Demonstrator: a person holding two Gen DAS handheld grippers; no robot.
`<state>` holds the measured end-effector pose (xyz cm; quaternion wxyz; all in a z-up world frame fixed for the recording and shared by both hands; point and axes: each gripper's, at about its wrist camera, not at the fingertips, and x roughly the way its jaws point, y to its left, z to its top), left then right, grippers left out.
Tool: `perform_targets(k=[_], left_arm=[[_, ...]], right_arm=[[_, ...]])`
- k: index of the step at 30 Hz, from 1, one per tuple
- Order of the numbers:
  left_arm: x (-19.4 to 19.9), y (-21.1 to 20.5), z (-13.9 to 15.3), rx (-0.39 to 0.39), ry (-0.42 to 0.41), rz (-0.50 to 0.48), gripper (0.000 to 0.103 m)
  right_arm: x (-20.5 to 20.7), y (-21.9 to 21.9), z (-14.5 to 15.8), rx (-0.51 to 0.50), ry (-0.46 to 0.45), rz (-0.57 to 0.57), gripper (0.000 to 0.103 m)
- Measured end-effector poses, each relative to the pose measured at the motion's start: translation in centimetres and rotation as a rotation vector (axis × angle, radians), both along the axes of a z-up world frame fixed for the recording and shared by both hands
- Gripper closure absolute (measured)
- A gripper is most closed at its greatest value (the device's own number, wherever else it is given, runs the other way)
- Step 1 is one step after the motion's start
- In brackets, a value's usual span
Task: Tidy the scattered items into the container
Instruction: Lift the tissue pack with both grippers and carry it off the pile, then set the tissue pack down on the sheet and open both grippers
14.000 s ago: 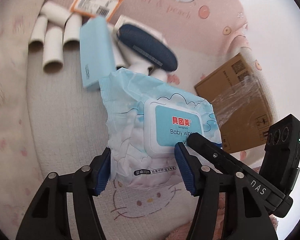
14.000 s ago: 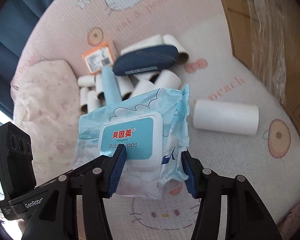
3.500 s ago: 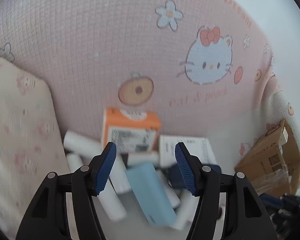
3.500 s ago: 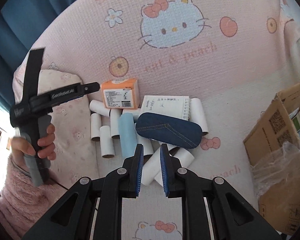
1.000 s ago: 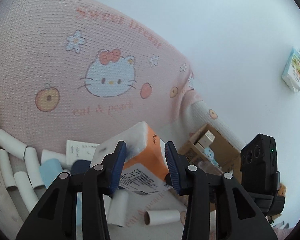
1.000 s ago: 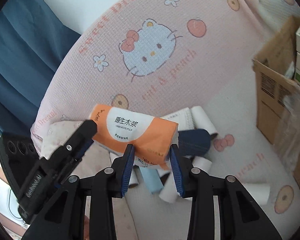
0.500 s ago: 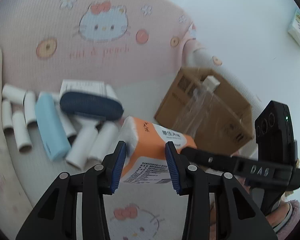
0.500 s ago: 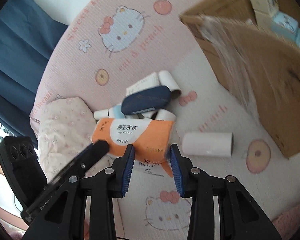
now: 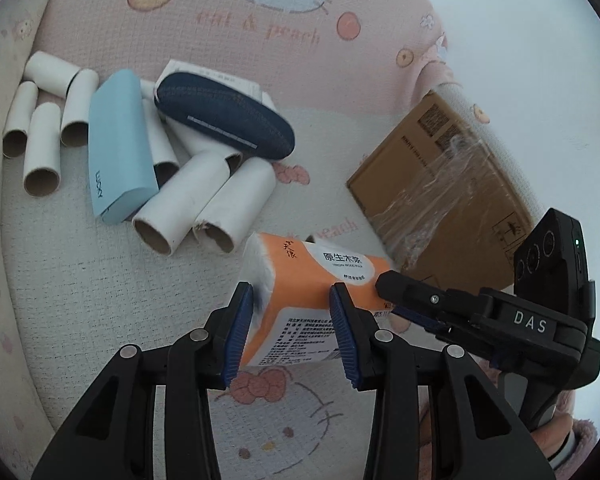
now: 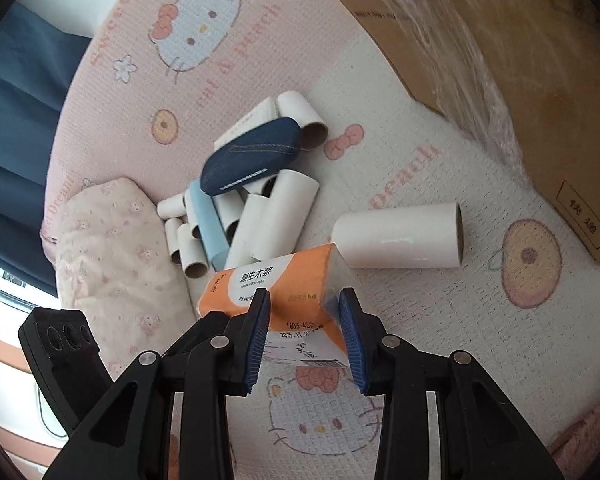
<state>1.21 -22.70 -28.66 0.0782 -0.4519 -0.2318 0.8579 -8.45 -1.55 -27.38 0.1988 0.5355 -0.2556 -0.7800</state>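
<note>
Both my tongs, left gripper (image 9: 291, 322) and right gripper (image 10: 304, 330), pinch the orange tissue pack (image 9: 316, 276) low in frame mid-carry; next I swing it to the cardboard box (image 9: 452, 196) at right

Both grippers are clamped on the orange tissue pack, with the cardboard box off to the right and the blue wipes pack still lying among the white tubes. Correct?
Not quite. No wipes pack lies there; among the white tubes are a light blue case and a dark denim case, as the left wrist view shows. Both grippers do clamp the orange tissue pack.
</note>
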Motion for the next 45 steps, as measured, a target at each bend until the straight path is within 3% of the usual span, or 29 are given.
perform_targets(k=[7,12,16,19,25,30,33,34,36,40,45], left_arm=[[0.3,0.9,-1.5,-0.111,-0.005,-0.050,0.060],[1.3,0.3,-2.7,-0.049,-0.076,-0.047,0.060],[2.4,0.5,-2.7,-0.038,-0.112,-0.046,0.060],[3.1,0.4,-1.7,-0.016,-0.109,-0.032,0.059],[4.2,-0.6,0.9,0.039,-0.068,0.032,0.048],[3.0,-0.8,0.3,0.022,-0.096,0.045,0.046],[2.7,-1.7,0.3,0.090,-0.073,0.106,0.050],[2.6,-1.8,0.4,0.117,-0.066,0.105,0.056],[2.3,-1.6,0.5,0.120,-0.071,0.098,0.064],[2.3,-0.6,0.1,0.052,-0.080,0.069,0.078],[3.3,-0.6,-0.7,0.069,-0.114,0.046,0.079]], right_arm=[[-0.8,-0.9,-1.5,0.025,-0.039,0.049,0.069],[-0.3,-0.2,-2.7,-0.017,-0.119,0.044,0.069],[0.9,-1.1,-1.8,0.067,-0.107,0.106,0.069],[1.6,-1.1,-1.1,0.091,-0.086,0.121,0.069],[2.8,-0.5,1.5,0.105,-0.010,0.116,0.069],[2.7,-0.9,0.1,0.171,-0.068,0.132,0.069],[2.8,-0.4,0.5,0.139,-0.016,0.132,0.069],[2.8,-0.2,1.1,0.116,0.016,0.125,0.069],[2.6,0.2,1.8,0.104,0.045,0.109,0.077],[2.3,0.3,0.5,0.086,-0.011,0.104,0.086],[2.5,0.0,-0.6,0.086,-0.073,0.137,0.087]])
